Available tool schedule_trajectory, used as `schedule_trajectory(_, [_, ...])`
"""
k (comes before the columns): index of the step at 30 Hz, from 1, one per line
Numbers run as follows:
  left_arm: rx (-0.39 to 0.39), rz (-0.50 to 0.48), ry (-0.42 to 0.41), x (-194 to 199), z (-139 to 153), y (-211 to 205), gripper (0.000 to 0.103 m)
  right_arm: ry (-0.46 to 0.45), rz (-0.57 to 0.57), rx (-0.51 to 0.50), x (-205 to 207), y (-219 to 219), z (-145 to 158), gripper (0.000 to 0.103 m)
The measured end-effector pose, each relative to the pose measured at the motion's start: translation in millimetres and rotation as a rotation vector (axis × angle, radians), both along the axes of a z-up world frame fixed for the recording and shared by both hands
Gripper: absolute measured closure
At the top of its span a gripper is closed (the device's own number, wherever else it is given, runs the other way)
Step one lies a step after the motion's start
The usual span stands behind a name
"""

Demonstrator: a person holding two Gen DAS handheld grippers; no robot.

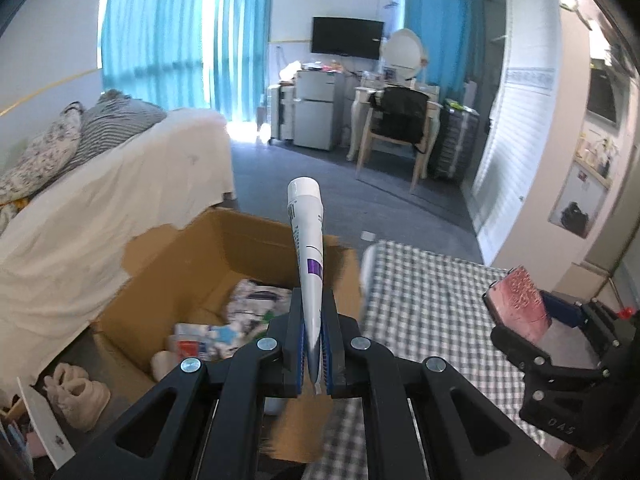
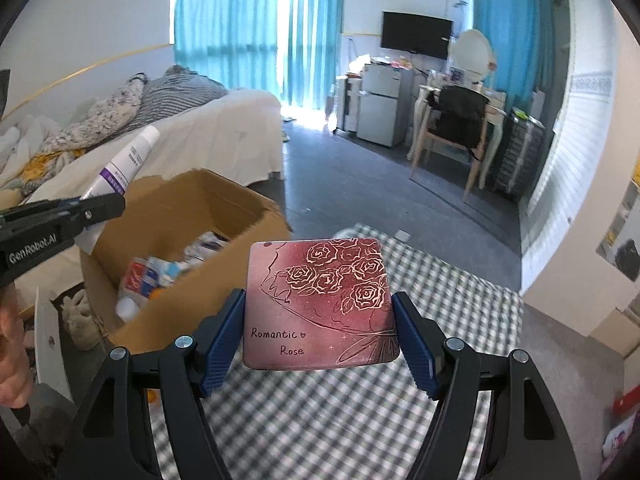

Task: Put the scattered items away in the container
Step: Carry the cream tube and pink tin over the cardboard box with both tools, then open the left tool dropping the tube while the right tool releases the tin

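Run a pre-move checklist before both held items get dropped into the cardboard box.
1. Left gripper shut on the white tube: ok, the tube is pinched at its flat end, cap pointing away.
2. Right gripper shut on the pink rose tin: ok, its fingers press both side edges.
3. Cardboard box open on top: ok, flaps up, items already inside.
4. Tube over the box opening: ok in the left wrist view.
5. Tin over the box opening: not ok, it hangs over the checked cloth, right of the box.
6. Room left inside the box: cannot tell, only part of its floor shows.
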State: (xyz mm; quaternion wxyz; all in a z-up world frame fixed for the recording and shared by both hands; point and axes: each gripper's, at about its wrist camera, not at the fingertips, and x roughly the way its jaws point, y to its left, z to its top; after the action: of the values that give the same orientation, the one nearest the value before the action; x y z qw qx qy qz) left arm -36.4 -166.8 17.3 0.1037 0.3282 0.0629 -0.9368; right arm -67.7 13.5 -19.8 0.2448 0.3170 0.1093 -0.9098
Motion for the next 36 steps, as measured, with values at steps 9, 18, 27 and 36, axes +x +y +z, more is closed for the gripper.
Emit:
schedule_trajectory(9, [0.027, 0.107, -0.027, 8, -12, -65, 0.097, -0.018, 0.111, -0.015, -9, -60, 3, 0.031])
schedule_trajectory(18, [0.081, 0.13, -0.103, 3, -43, -104, 0.097, -0.04, 0.18, 0.004, -24, -115, -10, 0.031])
schedule_trajectory(27, [0.097, 0.121, -0.164, -22, -73, -125, 0.097, -0.084, 0.217, 0.028, -47, -149, -33, 0.031])
schedule_trajectory(36, [0.092, 0.126, -0.175, -27, -79, -136, 0.092, -0.112, 0.237, 0.047, -67, -168, -49, 0.031])
